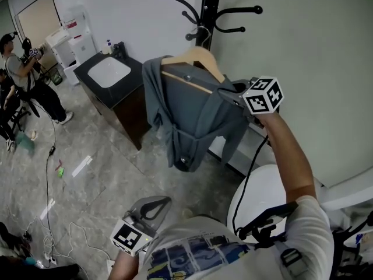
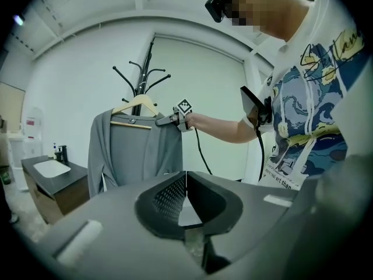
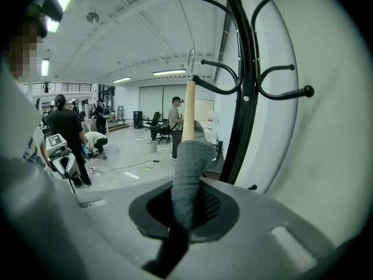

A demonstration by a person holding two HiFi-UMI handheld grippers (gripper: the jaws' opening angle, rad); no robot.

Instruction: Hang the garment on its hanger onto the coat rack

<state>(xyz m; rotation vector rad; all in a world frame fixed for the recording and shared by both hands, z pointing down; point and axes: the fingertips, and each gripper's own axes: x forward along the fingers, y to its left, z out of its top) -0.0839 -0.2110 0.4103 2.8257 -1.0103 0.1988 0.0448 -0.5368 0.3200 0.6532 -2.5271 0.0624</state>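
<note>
Right hand-held gripper (image 1: 232, 92) is raised at arm's length toward the coat rack (image 1: 208, 7). Its jaws are closed tight on a fold of the grey garment (image 1: 195, 118) where the cloth lies over one end of the wooden hanger (image 1: 198, 56). From the right gripper view the grey cloth fills the gap between the jaws and the pale wood rises straight up beyond it.

The garment is draped over the hanger, off the floor (image 1: 99, 174). It hangs in front of the rack's black pole, with the sleeves and hem loose below. The hanger is tilted, the gripped end lower.

The hanger's metal hook (image 3: 190, 60) is up by the tip of one of the rack's curved black arms, just beside it. Cannot tell whether it rests on the arm or only sits near it.

Left hand-held gripper (image 1: 152, 207) is held low, close to the person's body and well apart from the garment. Its jaws are pressed together with nothing between them.

Behind the garment is a dark cabinet (image 1: 125, 107) with a white sink (image 1: 109, 72) set in its top, against the wall. Other people (image 1: 26, 77) stand at the far left of the room.
</note>
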